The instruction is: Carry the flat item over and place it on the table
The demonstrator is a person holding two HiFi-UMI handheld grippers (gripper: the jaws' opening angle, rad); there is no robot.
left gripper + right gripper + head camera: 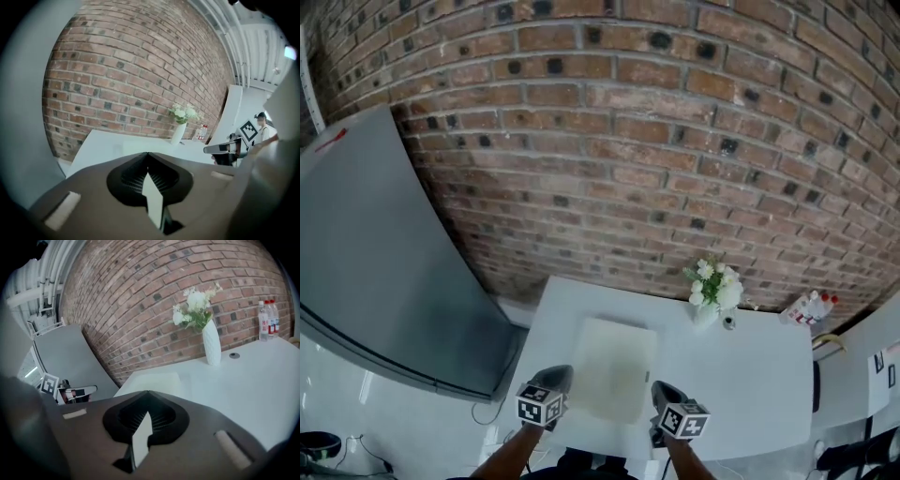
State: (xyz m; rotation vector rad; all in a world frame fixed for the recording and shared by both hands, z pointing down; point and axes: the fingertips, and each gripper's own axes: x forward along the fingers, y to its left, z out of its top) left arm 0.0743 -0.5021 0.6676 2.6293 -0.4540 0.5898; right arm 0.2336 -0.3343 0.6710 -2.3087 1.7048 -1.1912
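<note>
Head view: white bench (750,375) set against brick wall (628,141). Flat item (614,370), a pale rectangular sheet or mat (can't tell material), lies flat on the bench top towards the near edge, roughly mid-width.

L hand-held gripper (555,375) is at the item's near-left corner and R hand-held gripper (664,389) at its near-right corner, with the item between them. Each has its marker cube facing the cam, and a forearm shows below each.

L gripper view: jaws fully closed, ribbed pads meeting at the tip (148,161). A pale sliver shows along the seam – can't tell what it is. The flat item (145,146) lies on the bench ahead, apart from the jaws. The R unit (220,149) is visible off to the side.

R gripper view: same state, jaws shut together (147,399) with a pale sliver at the seam. The flat item (152,379) lies ahead on the bench, not in the grip. The L unit (82,391) is visible at frame left.

Other items on bench:
- White vase w/ white flowers (711,295) stands near the wall, beyond the item's far-right corner.
- Small round object (728,322) sits just beside the vase.
- Clear bottles w/ red caps (811,305) are at the far right.

Off bench – large grey panel (375,262) leans against the wall at left.
</note>
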